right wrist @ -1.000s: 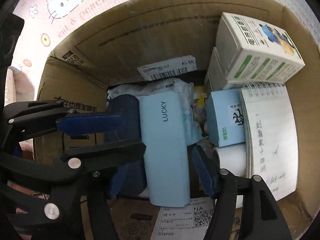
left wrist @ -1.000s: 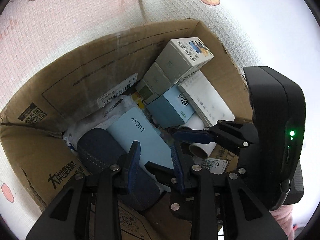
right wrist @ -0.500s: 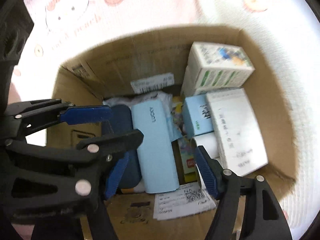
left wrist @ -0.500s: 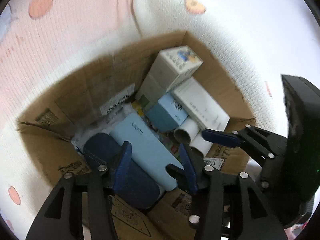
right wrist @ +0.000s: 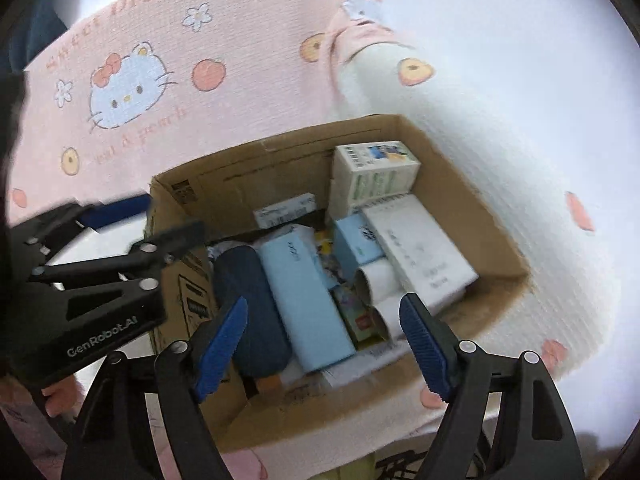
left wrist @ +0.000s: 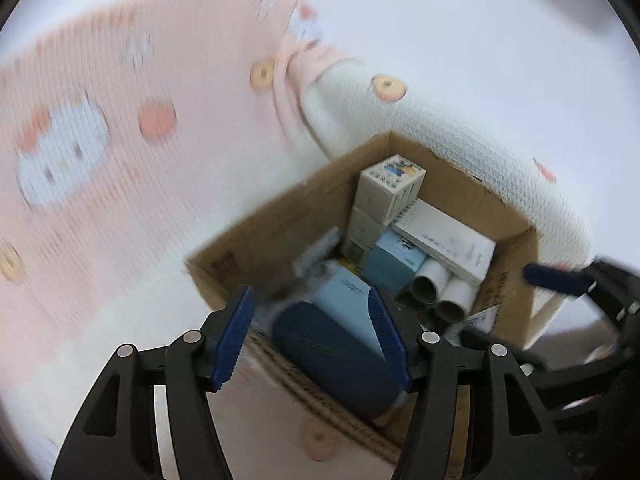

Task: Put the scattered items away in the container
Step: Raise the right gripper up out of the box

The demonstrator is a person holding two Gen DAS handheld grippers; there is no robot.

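Note:
An open cardboard box (right wrist: pixel 496 240) sits on a pink and white cloth. It holds a dark blue case (right wrist: pixel 250 304), a light blue LUCKY box (right wrist: pixel 304 300), a small blue box (right wrist: pixel 356 240), a white notebook (right wrist: pixel 420 248), stacked white cartons (right wrist: pixel 372 168) and paper rolls (right wrist: pixel 380 280). The box also shows in the left wrist view (left wrist: pixel 504 280). My left gripper (left wrist: pixel 312 336) is open and empty above the box's near corner. My right gripper (right wrist: pixel 324 344) is open and empty above the box's near edge.
The Hello Kitty cloth (right wrist: pixel 128 88) covers the surface all around the box. My left gripper shows at the left of the right wrist view (right wrist: pixel 116 236), beside the box's left wall. A shipping label (right wrist: pixel 284 210) is on the box's far inner wall.
Both grippers have pulled up and back out of the box, so the box looks smaller. Both sets of jaws have opened wider. The items in the box have not moved.

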